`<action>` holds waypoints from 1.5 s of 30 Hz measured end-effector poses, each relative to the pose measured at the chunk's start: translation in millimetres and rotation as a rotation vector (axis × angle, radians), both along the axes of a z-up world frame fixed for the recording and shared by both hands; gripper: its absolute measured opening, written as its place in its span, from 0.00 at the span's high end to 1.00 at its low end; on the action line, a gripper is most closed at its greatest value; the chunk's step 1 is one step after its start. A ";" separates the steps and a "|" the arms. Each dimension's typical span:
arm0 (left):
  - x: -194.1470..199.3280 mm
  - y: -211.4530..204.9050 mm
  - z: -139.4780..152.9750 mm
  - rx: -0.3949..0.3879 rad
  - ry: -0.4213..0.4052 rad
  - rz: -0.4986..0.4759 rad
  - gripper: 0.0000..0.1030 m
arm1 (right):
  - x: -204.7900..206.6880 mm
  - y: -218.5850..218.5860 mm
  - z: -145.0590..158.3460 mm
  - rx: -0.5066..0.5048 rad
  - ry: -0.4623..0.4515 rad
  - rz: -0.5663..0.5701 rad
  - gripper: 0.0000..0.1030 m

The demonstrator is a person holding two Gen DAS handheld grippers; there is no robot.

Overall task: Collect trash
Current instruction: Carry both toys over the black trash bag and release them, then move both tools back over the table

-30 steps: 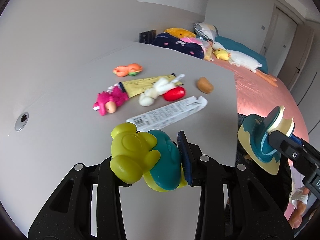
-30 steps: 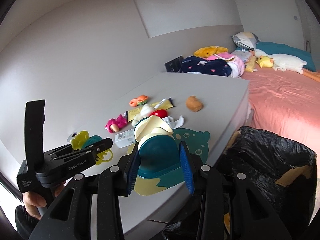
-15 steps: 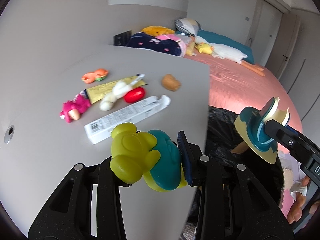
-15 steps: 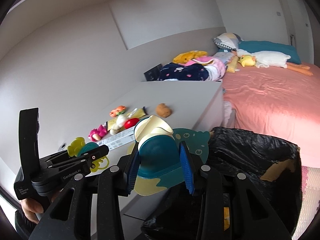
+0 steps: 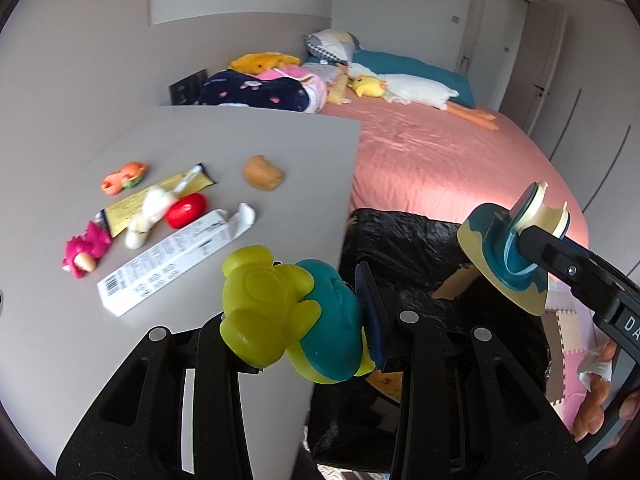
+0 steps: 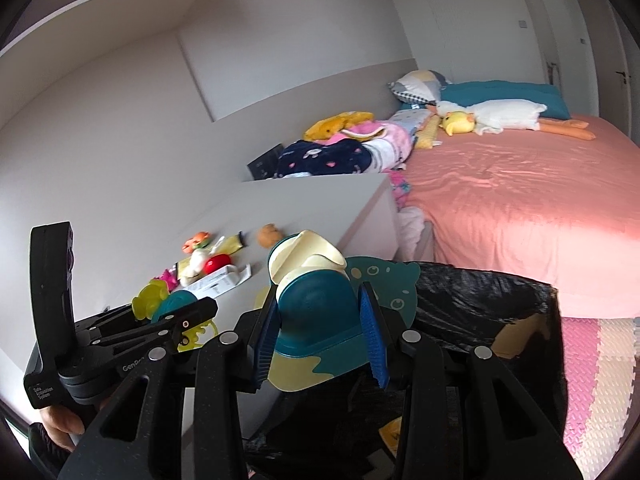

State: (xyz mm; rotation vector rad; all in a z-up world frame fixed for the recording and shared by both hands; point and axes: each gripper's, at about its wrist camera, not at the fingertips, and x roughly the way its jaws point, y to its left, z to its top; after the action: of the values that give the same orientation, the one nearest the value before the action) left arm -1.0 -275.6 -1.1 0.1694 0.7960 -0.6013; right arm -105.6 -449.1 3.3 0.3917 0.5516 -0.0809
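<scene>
My left gripper (image 5: 304, 320) is shut on a yellow-green and teal bear-shaped toy (image 5: 280, 304), held at the grey table's right edge (image 5: 344, 200), beside the black trash bag (image 5: 420, 248). My right gripper (image 6: 320, 324) is shut on a teal and cream holder with a cartoon face (image 6: 316, 312), hovering over the same trash bag (image 6: 500, 304). In the left wrist view the teal and cream holder (image 5: 508, 248) hangs above the bag in the right gripper (image 5: 524, 240). The left gripper (image 6: 192, 312) with the bear toy (image 6: 160, 300) shows at the lower left of the right wrist view.
On the table lie a white carton (image 5: 172, 260), a red capsule (image 5: 186, 210), a white figure (image 5: 148, 216), a yellow tube (image 5: 160, 196), a pink doll (image 5: 86, 250), an orange toy (image 5: 124, 174) and a brown lump (image 5: 262, 172). A pink bed (image 5: 460, 160) with plush toys stands beyond.
Both grippers have swung rightward off the table toward the black bag, each keeping its toy. The table items now sit further left and the bag fills more of both views.
</scene>
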 end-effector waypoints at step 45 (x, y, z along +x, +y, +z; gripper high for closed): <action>-20.1 -43.2 -8.4 0.069 -0.030 -0.136 0.13 | -20.0 -54.4 -20.4 -0.016 0.077 -0.214 0.24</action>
State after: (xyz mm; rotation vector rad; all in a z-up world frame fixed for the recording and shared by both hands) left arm -21.1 -318.8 -9.5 0.2974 0.7810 -0.6981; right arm -125.6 -503.5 -17.1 0.4321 0.5833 -0.3076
